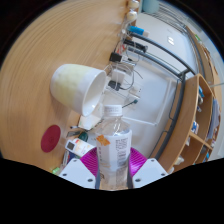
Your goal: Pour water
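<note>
The gripper (113, 170) holds a clear plastic water bottle (116, 150) upright between its fingers, both purple pads (91, 160) pressed against its sides. Just beyond the bottle's white cap, a cream-coloured plastic bucket (80, 90) lies tipped on its side on the wooden table (30, 70). Left of the bottle sits a small magenta disc (50, 140). Right of the bottle stands a black metal rack (165, 60).

Wooden table (35, 70) with pink disc (50, 140).

A clear bottle (117, 150), a cream cup (80, 92), a magenta disc (51, 139).
</note>
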